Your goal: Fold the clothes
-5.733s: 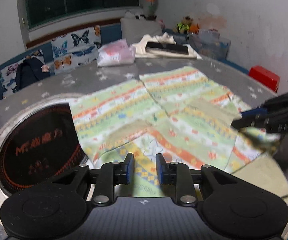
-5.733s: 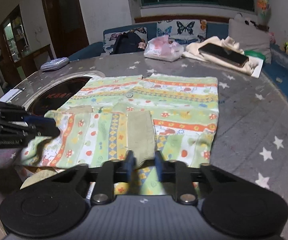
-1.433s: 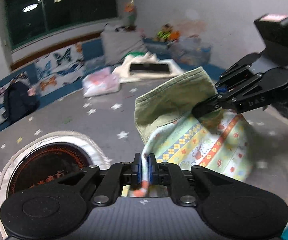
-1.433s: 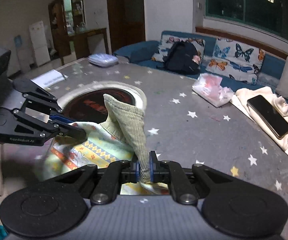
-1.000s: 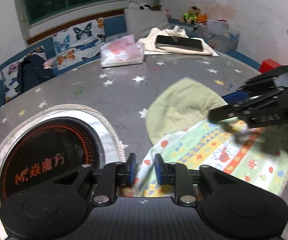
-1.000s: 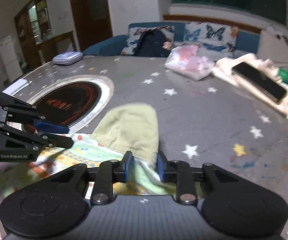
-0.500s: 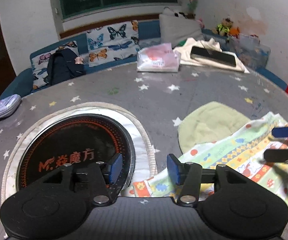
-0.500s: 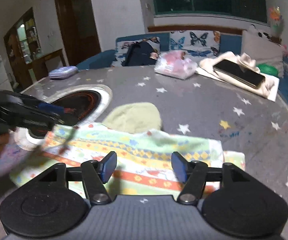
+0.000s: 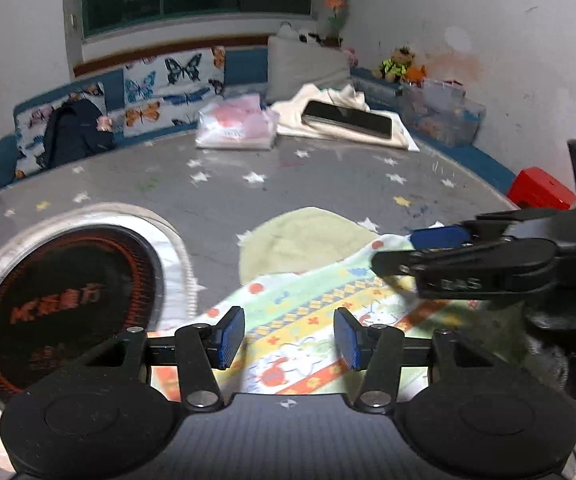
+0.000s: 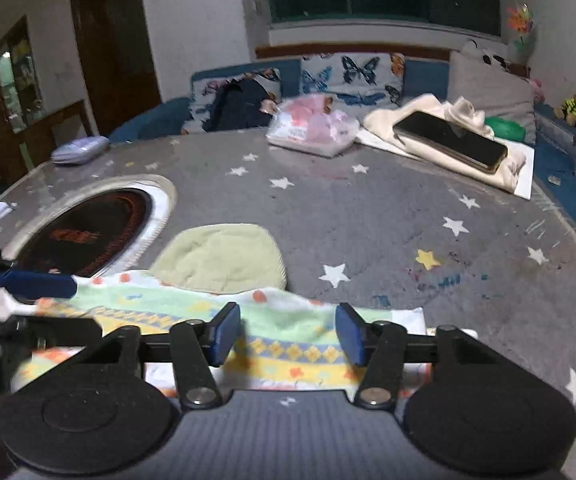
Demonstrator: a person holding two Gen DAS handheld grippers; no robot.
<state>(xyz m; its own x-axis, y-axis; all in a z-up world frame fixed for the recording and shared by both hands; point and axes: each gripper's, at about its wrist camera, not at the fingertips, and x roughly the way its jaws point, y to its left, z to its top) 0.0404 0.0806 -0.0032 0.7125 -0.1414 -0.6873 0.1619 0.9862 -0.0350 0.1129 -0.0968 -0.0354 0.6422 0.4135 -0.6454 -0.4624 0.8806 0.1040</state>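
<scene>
Both hand-held grippers hang over the near edge of the grey star-printed table [image 10: 387, 216], and neither has hold of anything. Starting at the left, the left gripper [image 9: 289, 338] stands with its blue pads roughly half apart, having just been opening, and the patterned cloth lies flat beneath the gap, not pinched. Just beyond it on that side sits the round black hotplate [image 9: 64, 300] set into the tabletop. The folded garment [image 9: 327, 312], a child's piece in green, yellow and orange bands, rests on the table close to the front edge, its left corner nearly at the hotplate's pale rim, and a plain green cuff or collar [image 10: 224, 256] sticks out past its far edge. To the right, the right gripper [image 10: 288, 338] is also about half open after its jaws eased in a little, with cloth under them but nothing gripped. Far back lie a pink plastic bag [image 10: 315, 126] and a phone [image 10: 449, 140] on a cream cloth. From where I stand, the risk is that the fold springs back now both ends are let go, or that a pad catches the top layer on the way out and drags the bundle crooked, perhaps onto the hotplate or off the near edge.
</scene>
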